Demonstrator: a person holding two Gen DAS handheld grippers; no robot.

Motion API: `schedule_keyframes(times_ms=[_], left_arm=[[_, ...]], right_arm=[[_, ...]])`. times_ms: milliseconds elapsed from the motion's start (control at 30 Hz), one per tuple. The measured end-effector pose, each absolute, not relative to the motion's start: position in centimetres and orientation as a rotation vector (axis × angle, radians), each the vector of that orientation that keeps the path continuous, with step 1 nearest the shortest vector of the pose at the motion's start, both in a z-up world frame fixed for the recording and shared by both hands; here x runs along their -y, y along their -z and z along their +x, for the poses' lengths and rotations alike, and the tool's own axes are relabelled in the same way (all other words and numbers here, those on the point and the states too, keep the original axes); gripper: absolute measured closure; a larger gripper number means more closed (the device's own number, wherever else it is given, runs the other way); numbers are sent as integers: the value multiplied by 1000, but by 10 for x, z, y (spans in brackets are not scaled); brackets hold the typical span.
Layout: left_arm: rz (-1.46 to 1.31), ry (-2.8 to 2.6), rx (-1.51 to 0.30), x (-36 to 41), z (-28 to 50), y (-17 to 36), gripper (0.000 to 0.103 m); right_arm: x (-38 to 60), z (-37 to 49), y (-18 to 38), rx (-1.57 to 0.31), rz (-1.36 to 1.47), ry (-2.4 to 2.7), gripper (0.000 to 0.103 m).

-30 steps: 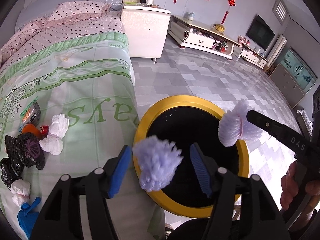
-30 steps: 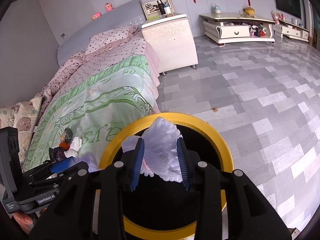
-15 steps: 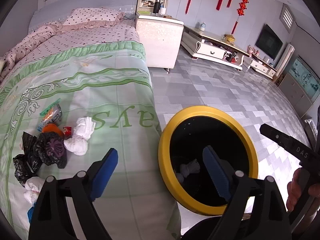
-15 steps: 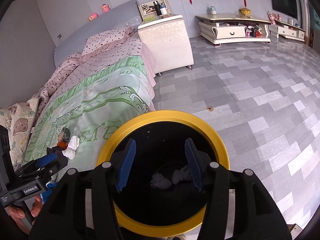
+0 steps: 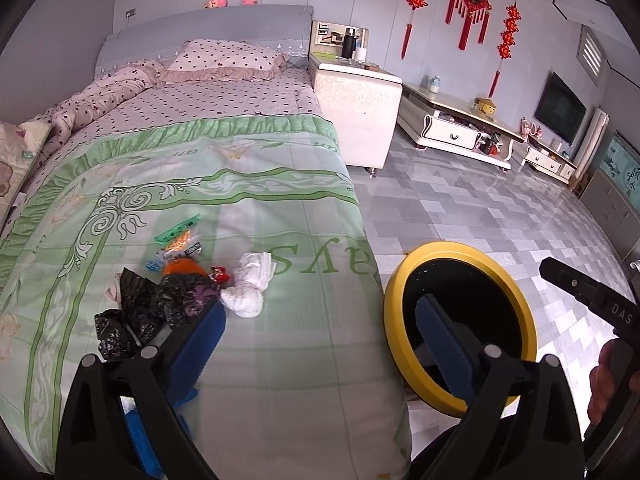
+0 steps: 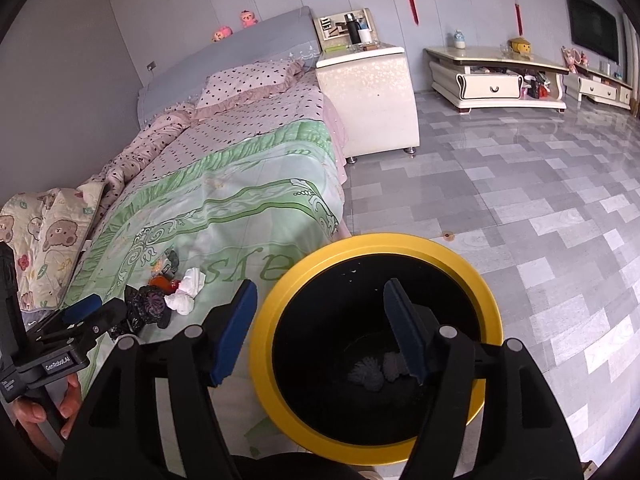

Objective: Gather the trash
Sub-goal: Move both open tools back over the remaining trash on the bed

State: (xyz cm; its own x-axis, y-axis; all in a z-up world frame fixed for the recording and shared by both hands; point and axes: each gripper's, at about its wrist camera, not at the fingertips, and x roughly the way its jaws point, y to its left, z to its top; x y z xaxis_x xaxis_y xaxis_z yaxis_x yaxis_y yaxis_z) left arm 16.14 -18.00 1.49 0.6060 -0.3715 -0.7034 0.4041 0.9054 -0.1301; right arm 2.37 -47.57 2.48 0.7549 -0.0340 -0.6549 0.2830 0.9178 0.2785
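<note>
1. The left gripper (image 5: 320, 330) fills the bottom of its own view. Its jaws stand wide and have just been opening; nothing is between them but bedspread and the edge of the bin.
2. The right gripper (image 6: 320, 330) sits low in the centre of its view. Its jaws are partly spread and have just been opening, and they hold nothing.
3. The bin (image 6: 494, 322), black inside with a yellow rim, stands on the floor (image 6: 520, 184) just beside the foot of the bed (image 6: 240, 200). In the right view its opening lies below and behind the jaws; the right jaw's blue pad shows over the dark inside, the left pad over the rim's left edge.
4. Two grey wads (image 6: 366, 374) lie at the bottom of the bin, at the lower centre of the right view, close to the right jaw's pad in the picture but well below it.
5. In the left view the bin (image 5: 528, 320) is at the lower right, behind the right jaw.
6. The remaining trash lies on the bed at the left of the left view: black bags (image 5: 160, 304), white tissues (image 5: 250, 284), a snack wrapper (image 5: 176, 244), something orange (image 5: 182, 268). The left jaw's pad overlaps the black bags' lower edge in the picture; contact cannot be told.
7. A blue item (image 5: 140, 440) shows at the bottom left behind the gripper.
</note>
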Motion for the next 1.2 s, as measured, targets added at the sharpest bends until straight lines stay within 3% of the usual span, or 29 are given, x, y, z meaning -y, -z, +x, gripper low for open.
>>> schedule_keyframes(times_ms=[533,1200], left_arm=[[2,321,-770,81,157,-26,8],[-27,203,-805,0,152,-2,8]], right_arm=[[390,60,-51,-681,319,60,34],[308,126,-30,-759,270,-38,34]])
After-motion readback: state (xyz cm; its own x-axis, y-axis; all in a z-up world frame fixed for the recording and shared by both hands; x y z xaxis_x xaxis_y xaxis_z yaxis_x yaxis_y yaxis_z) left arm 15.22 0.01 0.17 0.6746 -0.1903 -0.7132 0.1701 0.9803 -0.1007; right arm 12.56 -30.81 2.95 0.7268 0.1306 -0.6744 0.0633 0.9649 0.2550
